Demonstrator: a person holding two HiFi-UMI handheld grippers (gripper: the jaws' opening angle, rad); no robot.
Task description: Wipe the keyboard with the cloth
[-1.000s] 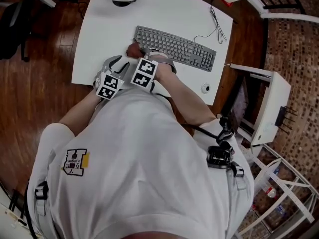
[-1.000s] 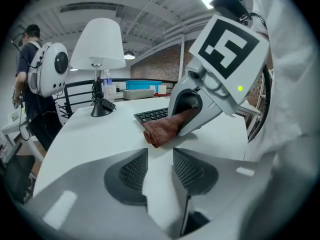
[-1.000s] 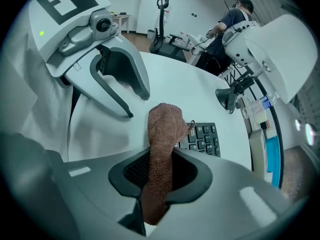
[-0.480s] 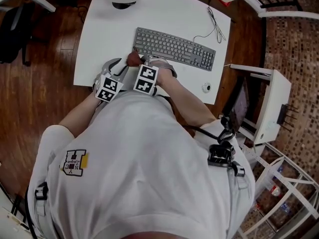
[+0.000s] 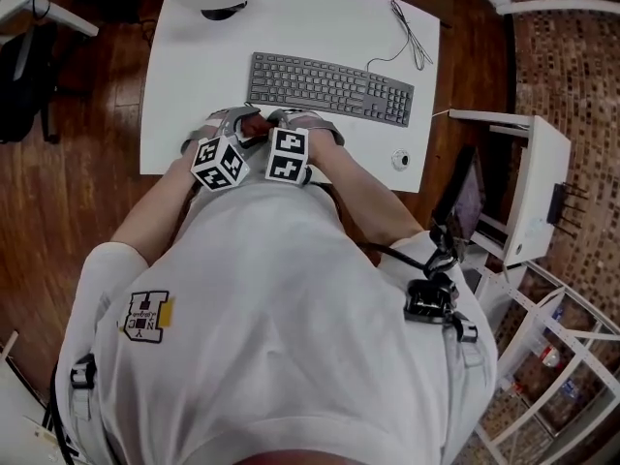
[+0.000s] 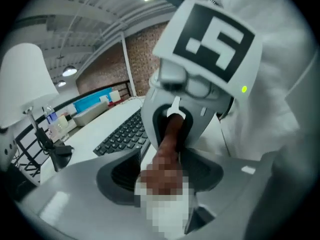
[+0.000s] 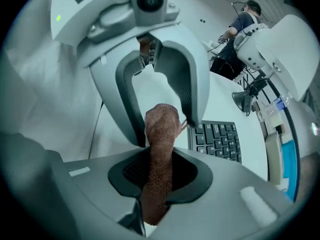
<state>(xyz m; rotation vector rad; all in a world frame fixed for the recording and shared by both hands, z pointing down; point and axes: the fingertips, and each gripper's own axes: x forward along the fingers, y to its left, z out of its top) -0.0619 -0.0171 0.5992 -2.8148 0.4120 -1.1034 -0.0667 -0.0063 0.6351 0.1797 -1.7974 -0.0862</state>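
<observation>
Right gripper view: right gripper [image 7: 159,176] pinches cloth [image 7: 161,129] | left gripper [image 6: 160,174] just opened wide, cloth between, unpinched | sweep keyboard [image 5: 329,87] rows lightly

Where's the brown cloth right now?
In the right gripper view, the brown cloth is pinched in the right gripper, by the near left end of the keyboard.

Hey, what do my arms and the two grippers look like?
The left gripper and right gripper are rounded grey shells, each bearing a white cube of black square markers and a green light. The shirt is white, short-sleeved. The left jaws have just been opening, the cloth between them.
</observation>
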